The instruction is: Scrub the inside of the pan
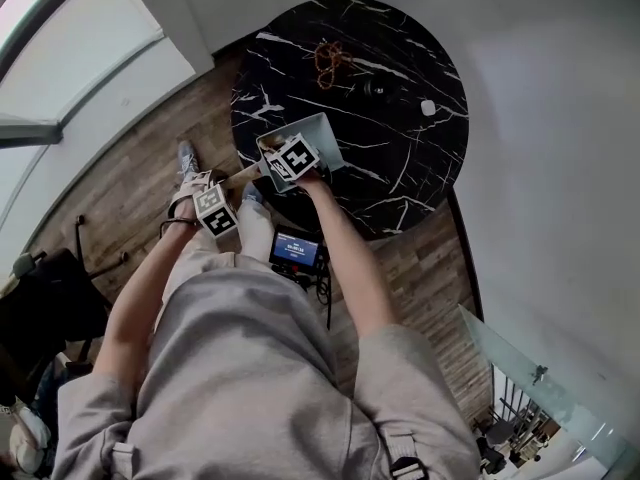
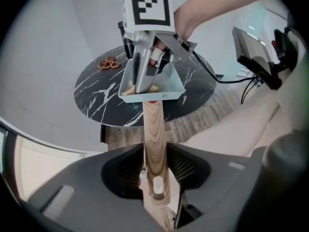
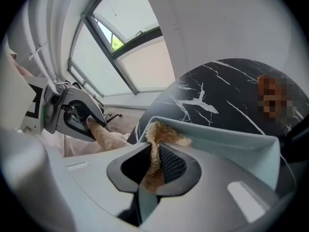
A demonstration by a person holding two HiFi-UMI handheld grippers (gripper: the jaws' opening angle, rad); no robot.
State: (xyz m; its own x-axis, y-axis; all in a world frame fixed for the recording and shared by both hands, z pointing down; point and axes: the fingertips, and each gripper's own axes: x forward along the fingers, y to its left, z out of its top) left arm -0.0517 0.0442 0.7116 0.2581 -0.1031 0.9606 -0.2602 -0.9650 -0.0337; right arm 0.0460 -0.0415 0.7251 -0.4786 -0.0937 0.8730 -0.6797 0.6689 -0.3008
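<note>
A pale blue-green square pan (image 1: 318, 131) sits at the near edge of a round black marble table (image 1: 400, 168). Its wooden handle (image 2: 154, 124) sticks out over the edge, and my left gripper (image 2: 155, 178) is shut on it, a jaw on each side. My right gripper (image 3: 155, 170) reaches down into the pan (image 3: 227, 141), shut on a tan fibrous scrub pad (image 3: 166, 134). The pad (image 2: 129, 87) lies against the pan's floor near one wall. In the head view the right gripper (image 1: 283, 163) is over the pan and the left gripper (image 1: 236, 182) is just off the table.
A brown pretzel-like cluster (image 1: 330, 60) lies at the table's far side, with a small dark object (image 1: 378, 90) and a small white one (image 1: 428, 107) nearby. A lit screen with cables (image 1: 296, 250) hangs by my legs. Wooden floor surrounds the table; a window is at the left.
</note>
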